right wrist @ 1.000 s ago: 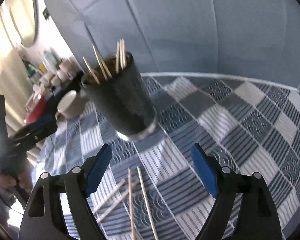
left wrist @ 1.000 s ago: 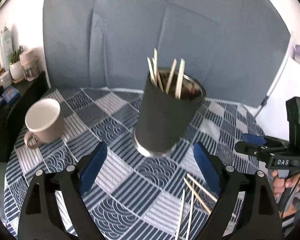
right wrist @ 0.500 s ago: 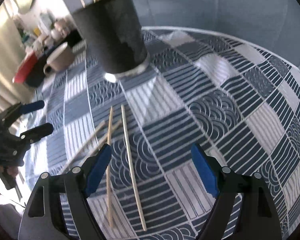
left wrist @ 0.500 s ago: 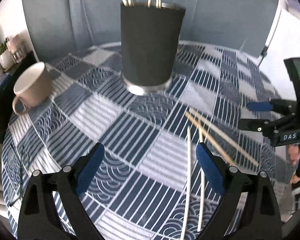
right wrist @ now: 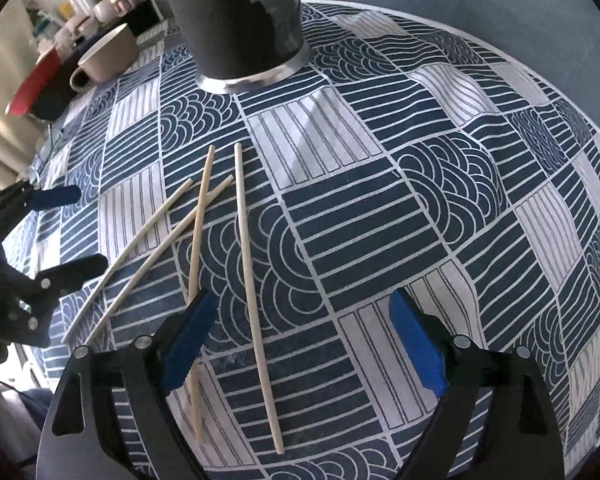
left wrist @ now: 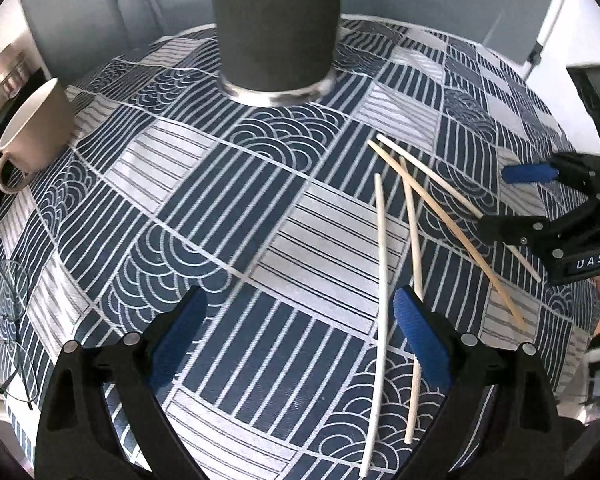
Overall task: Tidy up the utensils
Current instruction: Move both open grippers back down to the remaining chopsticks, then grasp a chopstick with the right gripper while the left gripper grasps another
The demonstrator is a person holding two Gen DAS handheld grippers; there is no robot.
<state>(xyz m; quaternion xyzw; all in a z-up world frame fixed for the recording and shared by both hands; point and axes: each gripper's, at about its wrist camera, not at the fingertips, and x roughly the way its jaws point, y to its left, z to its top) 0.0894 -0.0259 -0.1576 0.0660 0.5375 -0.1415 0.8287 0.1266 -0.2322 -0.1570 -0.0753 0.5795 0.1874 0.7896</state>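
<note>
Several wooden chopsticks (left wrist: 384, 264) lie loose on the blue patterned tablecloth (left wrist: 220, 208); they also show in the right wrist view (right wrist: 248, 248). A dark cylindrical holder (left wrist: 276, 24) stands upright at the far side, also in the right wrist view (right wrist: 240, 20); its top is out of frame. My left gripper (left wrist: 298, 320) is open and empty, low over the cloth just left of the chopsticks. My right gripper (right wrist: 300, 320) is open and empty, with one chopstick lying between its fingers. Each gripper shows in the other's view: the right (left wrist: 516, 200), the left (right wrist: 60, 232).
A beige mug (left wrist: 32, 128) stands at the left of the table, seen also in the right wrist view (right wrist: 104, 56). Eyeglasses (left wrist: 8, 320) lie at the table's left edge. A dark side shelf with jars and a red item (right wrist: 32, 84) stands beyond the table.
Both grippers have dropped and tilted down toward the tablecloth. The holder has moved out of the top of both views and the loose chopsticks now lie close under the fingers.
</note>
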